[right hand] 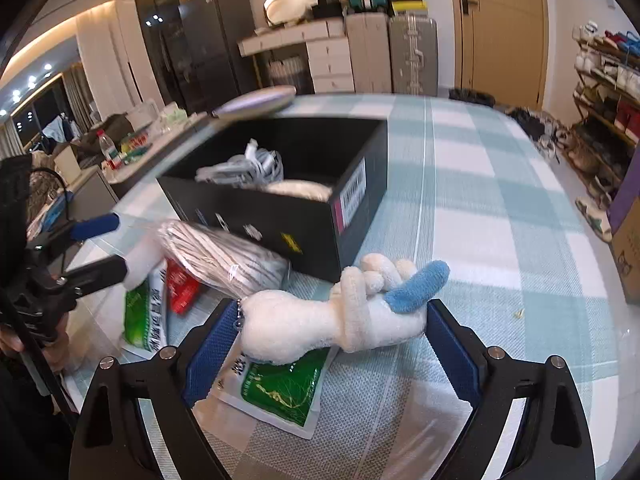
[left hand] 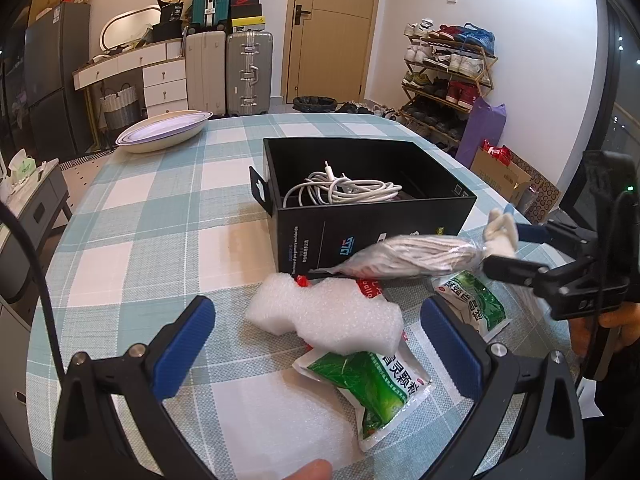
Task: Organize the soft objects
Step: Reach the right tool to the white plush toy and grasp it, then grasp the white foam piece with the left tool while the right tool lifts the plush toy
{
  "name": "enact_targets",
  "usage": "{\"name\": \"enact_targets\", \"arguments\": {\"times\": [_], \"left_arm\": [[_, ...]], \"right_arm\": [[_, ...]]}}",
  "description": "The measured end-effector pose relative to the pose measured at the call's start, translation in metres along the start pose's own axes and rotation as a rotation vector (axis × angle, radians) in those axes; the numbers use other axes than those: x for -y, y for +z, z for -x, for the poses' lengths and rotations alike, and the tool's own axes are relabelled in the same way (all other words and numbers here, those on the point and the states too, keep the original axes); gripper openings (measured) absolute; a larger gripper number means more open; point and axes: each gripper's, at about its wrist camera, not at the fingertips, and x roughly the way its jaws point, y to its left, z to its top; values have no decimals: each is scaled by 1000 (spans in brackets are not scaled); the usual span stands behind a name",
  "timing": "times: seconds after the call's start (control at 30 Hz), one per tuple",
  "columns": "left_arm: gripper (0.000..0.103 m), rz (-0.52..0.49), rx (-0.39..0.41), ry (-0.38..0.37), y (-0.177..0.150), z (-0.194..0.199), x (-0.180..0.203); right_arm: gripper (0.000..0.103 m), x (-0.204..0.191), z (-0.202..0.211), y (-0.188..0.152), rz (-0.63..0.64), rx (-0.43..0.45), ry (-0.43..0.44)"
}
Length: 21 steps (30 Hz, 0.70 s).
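A black box [left hand: 360, 236] on the checked tablecloth holds a white coiled cable [left hand: 340, 190]; it also shows in the right wrist view [right hand: 280, 220]. My left gripper [left hand: 318, 344] is open around a white foam piece [left hand: 328, 314] lying on a green sachet [left hand: 372, 384]. My right gripper [right hand: 332, 344] is open with a white plush toy [right hand: 332, 320] with a blue part lying between its fingers. In the left wrist view the right gripper [left hand: 516, 248] sits at the right by the plush [left hand: 500, 228]. A bagged grey cloth roll [left hand: 412, 258] leans against the box.
A white oval bowl [left hand: 164, 132] stands at the table's far left. Another green sachet [left hand: 476, 304] and a red packet [right hand: 182, 284] lie in front of the box. Suitcases, drawers and a shoe rack stand beyond the table.
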Motion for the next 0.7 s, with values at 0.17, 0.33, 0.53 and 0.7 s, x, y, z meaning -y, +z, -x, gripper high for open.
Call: {"name": "enact_targets", "arguments": {"times": [0.17, 0.33, 0.53, 0.7], "left_arm": [[103, 7, -9, -2, -1, -2, -1], [103, 22, -21, -9, -2, -5, -3], [103, 27, -27, -14, -4, -9, -1], [102, 39, -47, -14, -4, -16, -1]], "right_arm": [[93, -3, 19, 5, 14, 93, 32], [93, -11, 30, 8, 32, 150, 52], [93, -15, 35, 9, 39, 164, 68], [93, -19, 36, 8, 41, 163, 76]]}}
